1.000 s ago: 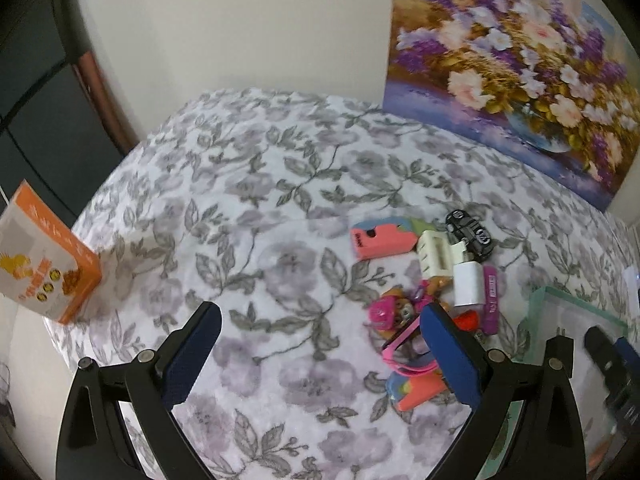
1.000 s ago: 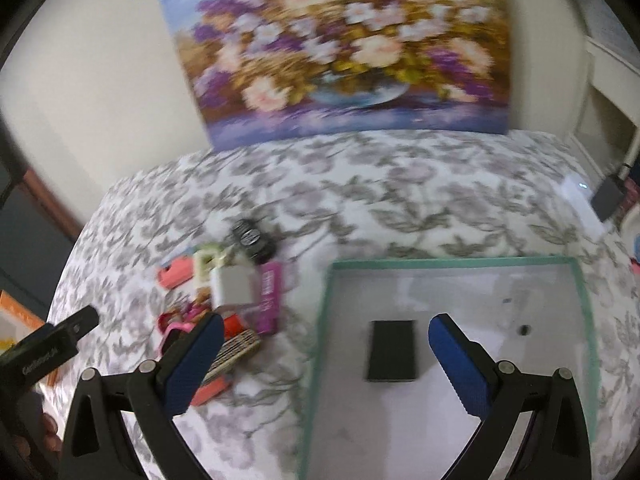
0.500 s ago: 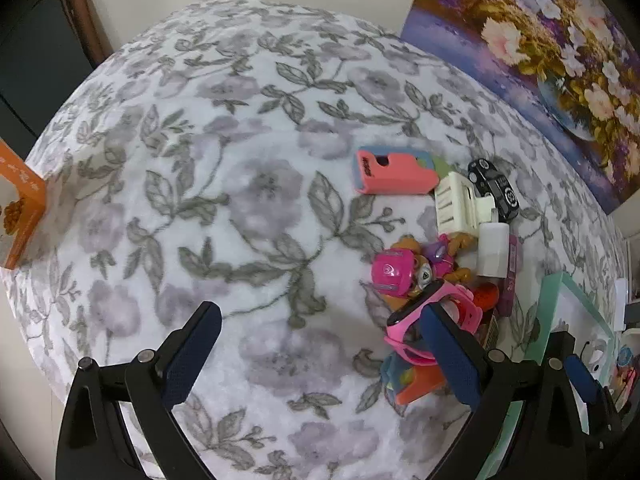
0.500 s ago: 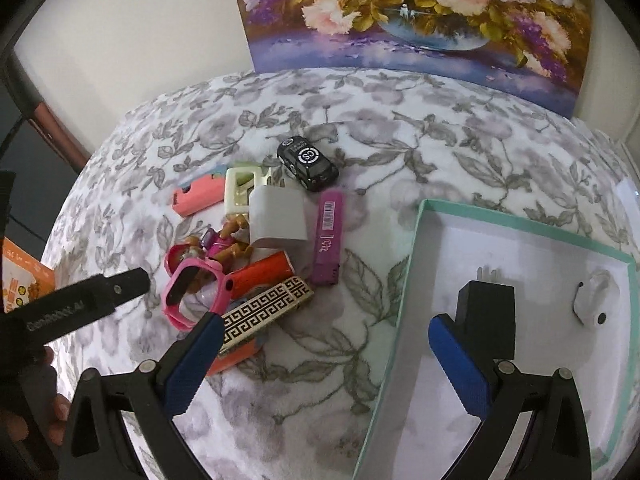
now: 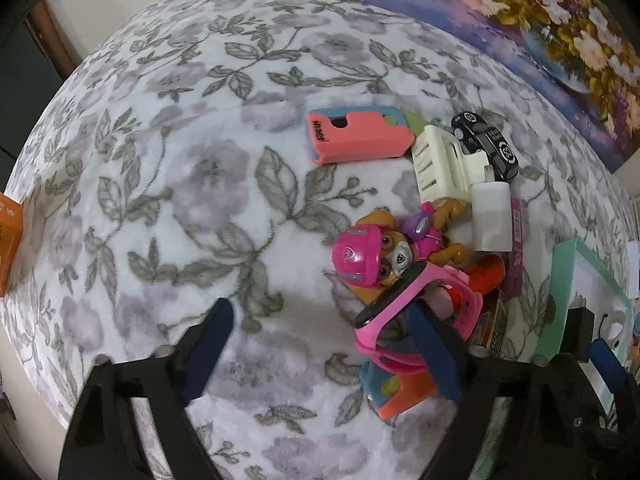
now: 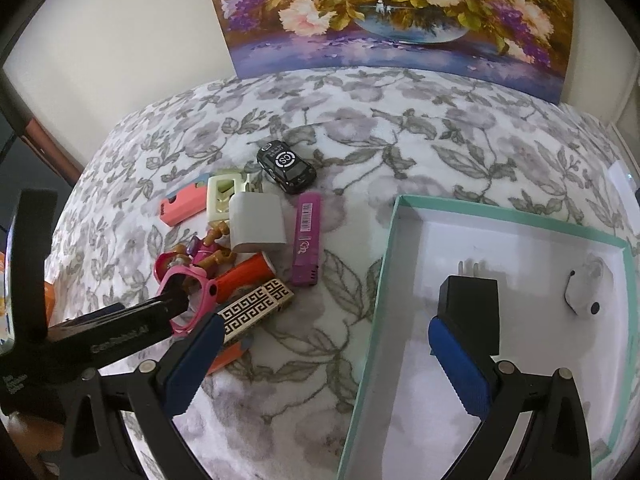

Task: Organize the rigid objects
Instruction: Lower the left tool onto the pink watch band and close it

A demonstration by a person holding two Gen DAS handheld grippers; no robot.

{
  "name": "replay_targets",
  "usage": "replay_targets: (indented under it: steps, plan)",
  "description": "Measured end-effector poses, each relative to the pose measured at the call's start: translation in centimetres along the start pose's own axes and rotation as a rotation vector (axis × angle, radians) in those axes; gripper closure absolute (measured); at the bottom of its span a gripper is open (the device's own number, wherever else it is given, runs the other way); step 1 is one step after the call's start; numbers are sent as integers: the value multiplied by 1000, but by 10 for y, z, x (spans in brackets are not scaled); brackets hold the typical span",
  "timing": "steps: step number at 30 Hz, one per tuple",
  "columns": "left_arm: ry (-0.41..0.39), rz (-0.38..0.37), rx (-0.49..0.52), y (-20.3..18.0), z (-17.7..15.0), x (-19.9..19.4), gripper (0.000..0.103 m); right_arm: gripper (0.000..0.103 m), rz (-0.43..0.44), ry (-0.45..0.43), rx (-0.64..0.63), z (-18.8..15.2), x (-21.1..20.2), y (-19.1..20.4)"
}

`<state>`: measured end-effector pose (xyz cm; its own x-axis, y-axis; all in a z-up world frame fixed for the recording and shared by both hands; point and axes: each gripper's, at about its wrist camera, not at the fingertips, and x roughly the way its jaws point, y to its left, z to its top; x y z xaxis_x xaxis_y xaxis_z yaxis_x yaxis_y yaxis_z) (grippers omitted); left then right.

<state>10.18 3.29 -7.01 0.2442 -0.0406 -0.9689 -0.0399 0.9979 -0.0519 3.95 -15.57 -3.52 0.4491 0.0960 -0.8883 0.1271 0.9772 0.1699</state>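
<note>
I am lowering the left gripper (image 5: 320, 348) onto the pink watch (image 5: 404, 316) in the toy pile.

The flowered bedspread (image 5: 200, 200) is carrying everything, and the teal-rimmed box (image 6: 400, 216) is lying toward its right edge, already holding a black charger (image 6: 472, 300) and a white earbud case (image 6: 588, 292). The pile is sitting just left of the box: white adapter (image 6: 258, 220), toy car (image 6: 286, 166), purple stick (image 6: 307, 236), pup figure (image 5: 376, 258). My left jaws have just been closing, one finger in the strap loop, nothing pinched yet. Next I am judging a squeeze on the strap. The right gripper (image 6: 320, 364) is hanging wide open, empty.
</note>
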Motion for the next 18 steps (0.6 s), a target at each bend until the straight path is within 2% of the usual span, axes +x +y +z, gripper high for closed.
replay_targets:
  steps: [2,5,7,13,18]
  plan:
    - [6,-8,4,-3,0,3,28,0,0,0,0,0,0,0]
    - [20,-13,17,-10,-1,8,42,0,0,0,2,0,0,0]
    - [24,-29,25,-13,-2,10,54,0,1,1,2,0,0,0]
    - [21,-59,58,-26,-6,8,79,0,5,4,8,-1,1,-2]
    - [13,-54,79,-42,-9,4,82,0,12,12,9,-1,3,-1]
